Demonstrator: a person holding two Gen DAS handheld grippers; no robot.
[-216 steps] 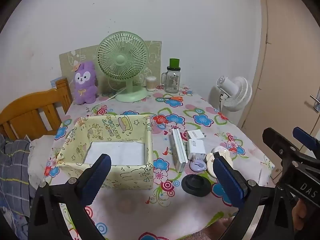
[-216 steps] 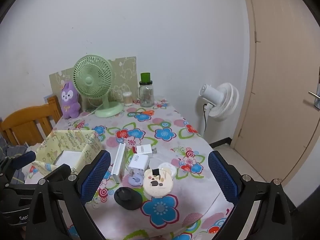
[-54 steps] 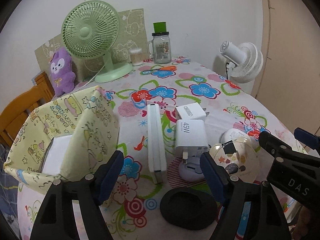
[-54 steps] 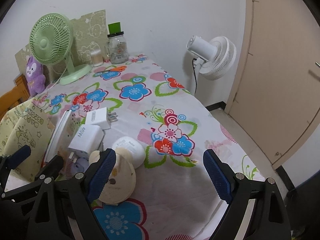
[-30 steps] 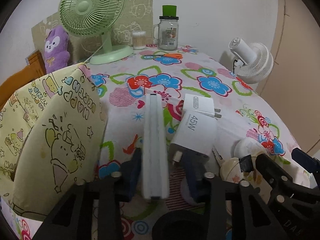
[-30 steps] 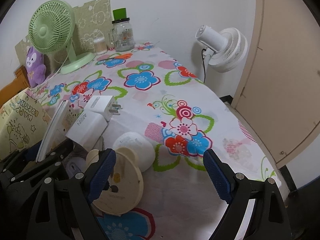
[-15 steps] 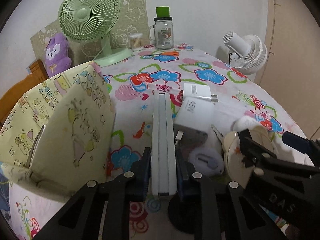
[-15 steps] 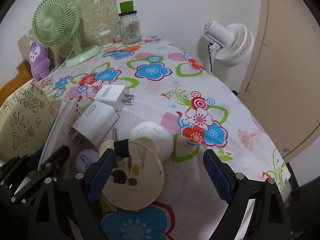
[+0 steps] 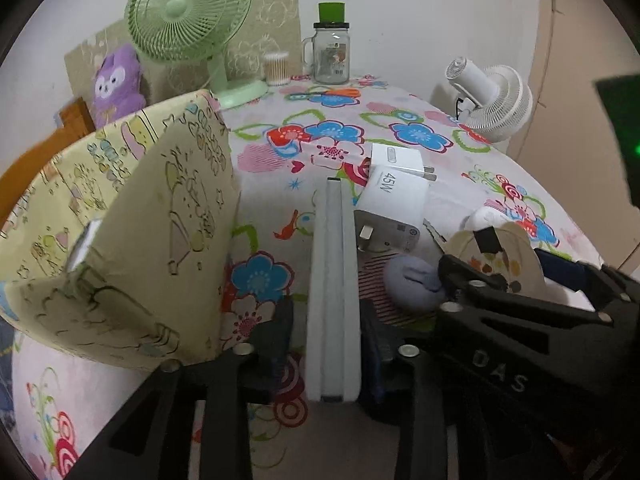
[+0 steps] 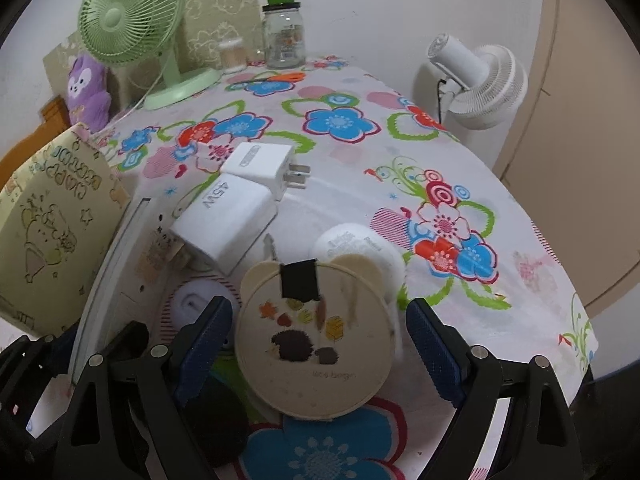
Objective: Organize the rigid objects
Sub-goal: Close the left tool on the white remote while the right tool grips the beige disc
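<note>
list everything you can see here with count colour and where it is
flat slab: 1, white, on edge between left fingers
chargers: 2, white, mid-table
round bear-eared case: 1, cream, between right fingers
round puck: 1, white, behind case
small oval item: 1, lilac, beside slab
fabric box: 1, yellow, left
desk fan: 1, green, back
plush: 1, purple, back left
jar: 1, clear, green lid
left gripper: shut on slab
right gripper: open

Your left handheld gripper [image 9: 326, 344]: matte black plastic frame, silver round screws, dark blue ribbed finger pads [image 9: 282, 332]. Your right handheld gripper [image 10: 318, 340]: the same black frame with triangular cut-outs, silver screws, blue ribbed pads [image 10: 430, 354], raised lettering "DAS".
</note>
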